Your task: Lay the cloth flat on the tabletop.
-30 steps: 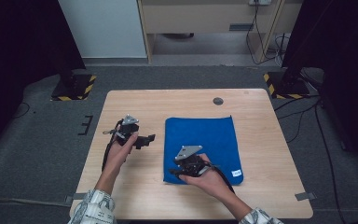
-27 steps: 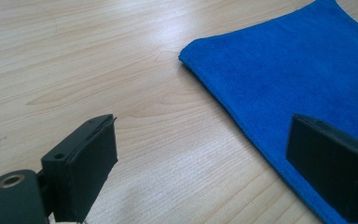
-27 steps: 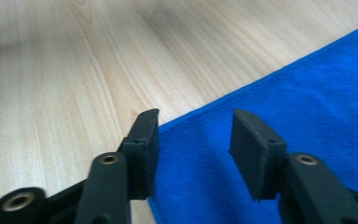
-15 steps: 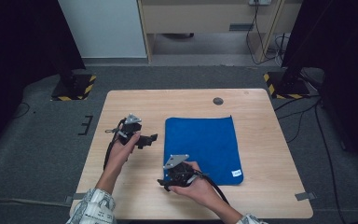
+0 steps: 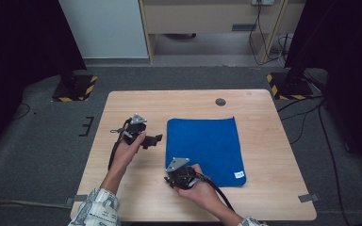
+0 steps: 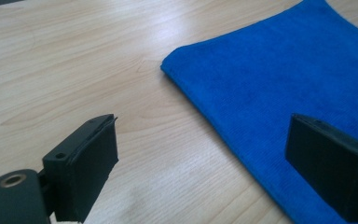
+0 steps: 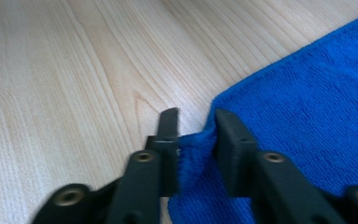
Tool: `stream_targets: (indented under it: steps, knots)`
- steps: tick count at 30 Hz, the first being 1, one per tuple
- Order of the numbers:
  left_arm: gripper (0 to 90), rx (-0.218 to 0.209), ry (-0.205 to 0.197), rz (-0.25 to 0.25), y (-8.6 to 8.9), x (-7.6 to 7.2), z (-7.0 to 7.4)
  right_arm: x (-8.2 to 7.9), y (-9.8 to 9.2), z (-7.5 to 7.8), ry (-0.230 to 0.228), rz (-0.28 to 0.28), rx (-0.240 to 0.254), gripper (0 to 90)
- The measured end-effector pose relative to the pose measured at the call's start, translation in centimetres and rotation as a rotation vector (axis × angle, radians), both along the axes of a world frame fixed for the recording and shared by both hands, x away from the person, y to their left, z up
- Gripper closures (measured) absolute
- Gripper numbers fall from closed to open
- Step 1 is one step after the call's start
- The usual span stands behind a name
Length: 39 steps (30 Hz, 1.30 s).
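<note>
The flat blue terry cloth (image 5: 203, 148) lies at centre frame on the pale wooden table (image 5: 264, 197). The right gripper (image 7: 193, 135) has just been closing, apparently pinching the cloth's near-left corner. The left gripper (image 6: 205, 154) gapes wide, holding nothing.

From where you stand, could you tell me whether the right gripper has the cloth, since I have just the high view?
Observer: Yes. In the right gripper view the right gripper has a bunched fold of the blue cloth at its corner between the jaws, which have just been closing.
Operator: Thank you. Is that corner lifted off the table?
Observer: The pinched edge stands up between the pads; the rest of the cloth lies flat on the table.
Operator: And the left gripper, please?
Observer: In the left gripper view the left gripper has its jaws wide apart with nothing between them, just short of another corner of the cloth.
</note>
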<state>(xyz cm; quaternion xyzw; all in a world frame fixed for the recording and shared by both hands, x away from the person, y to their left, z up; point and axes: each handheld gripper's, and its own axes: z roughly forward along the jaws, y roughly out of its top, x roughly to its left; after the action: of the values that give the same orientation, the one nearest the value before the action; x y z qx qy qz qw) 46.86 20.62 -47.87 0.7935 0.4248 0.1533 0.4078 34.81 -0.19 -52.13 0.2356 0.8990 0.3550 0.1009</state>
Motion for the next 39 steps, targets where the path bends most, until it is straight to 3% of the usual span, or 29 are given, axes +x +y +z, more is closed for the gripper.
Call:
stream_targets:
  steps: [3, 12, 18, 22, 24, 30, 34, 39]
  knots:
    - [8.6, 0.002, -0.002, -0.005, -0.3, 0.5, 0.2, 0.2, -0.3, 0.2, 0.01, -0.007, 0.014, 81.7]
    - [10.1, -0.046, 0.007, 0.019, -0.8, 2.5, -0.5, -0.3, 0.1, 0.7, 0.032, -0.009, 0.076, 84.1]
    - [13.9, 0.023, 0.05, 0.02, -1.8, 4.0, -1.7, -0.6, 0.7, 0.6, 0.059, -0.003, 0.101, 84.0]
    - [19.2, 0.014, 0.04, 0.015, -2.0, 4.7, -2.3, -0.6, 0.9, 0.5, 0.076, -0.012, 0.104, 83.9]
    - [24.0, 0.031, 0.062, 0.0, -2.1, 5.1, -2.6, -0.6, 0.9, 0.6, 0.081, -0.011, 0.11, 83.9]
    - [26.5, 0.041, 0.047, -0.021, -2.5, 5.7, -2.8, -0.9, 1.1, 0.7, 0.096, 0.027, 0.122, 83.4]
    - [27.2, 0.088, 0.041, -0.02, -2.8, 6.0, -3.1, -1.1, 1.1, 0.5, 0.098, 0.033, 0.116, 82.9]
    - [27.4, 0.094, 0.064, 0.0, -2.5, 6.6, -4.0, -1.2, 1.0, 0.2, 0.093, 0.025, 0.125, 82.7]
